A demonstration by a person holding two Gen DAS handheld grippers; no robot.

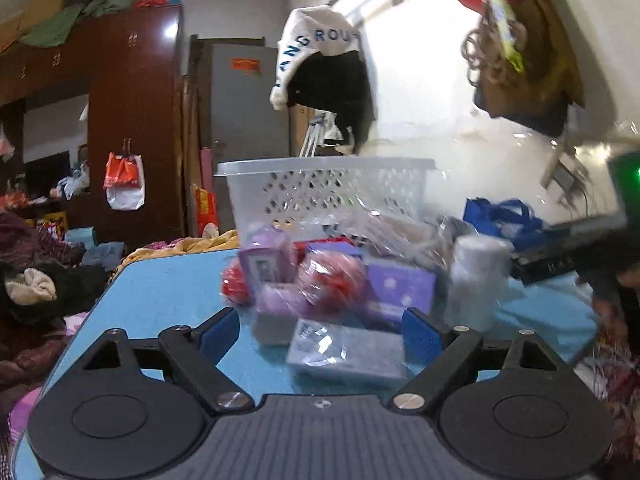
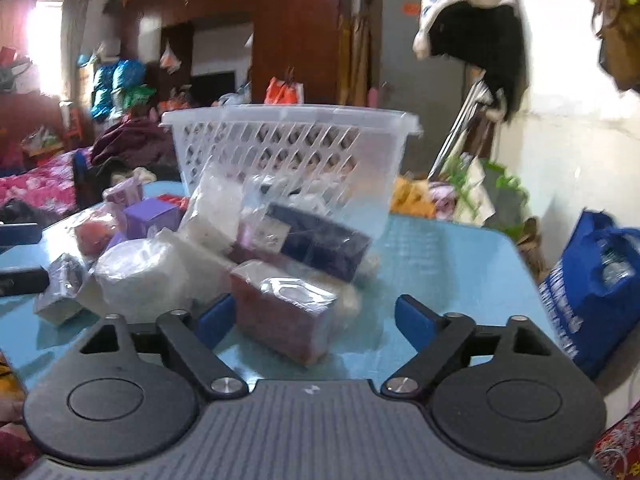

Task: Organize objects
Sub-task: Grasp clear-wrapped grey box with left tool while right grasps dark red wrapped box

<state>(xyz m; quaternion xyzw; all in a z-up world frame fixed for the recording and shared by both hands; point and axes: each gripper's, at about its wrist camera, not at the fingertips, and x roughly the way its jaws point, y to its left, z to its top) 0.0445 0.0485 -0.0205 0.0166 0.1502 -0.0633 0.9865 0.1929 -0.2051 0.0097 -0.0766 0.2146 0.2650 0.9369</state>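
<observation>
Counter (image 1: 168, 292): blue top, carrying a heap of wrapped goods.
Basket (image 1: 326, 190): white lattice plastic, upright at the far edge behind the heap, long side across the left view, mouth up.
Grey box (image 1: 346, 354): film-wrapped, lying flat, long axis running left to right, between the left fingers.
Maroon box (image 2: 282, 316): film-wrapped, lying flat, long axis slanting toward the lower right.
Left gripper (image 1: 320, 328): fingers spread wide, gripping nothing.
Right gripper (image 2: 314, 320): fingers spread wide either side of the maroon box, pads clear of it.

A dark red wardrobe (image 1: 132, 120) stands beside a grey door (image 1: 244, 100). White wall (image 1: 420, 80) at right. Daylight pours through a window (image 2: 44, 44).
</observation>
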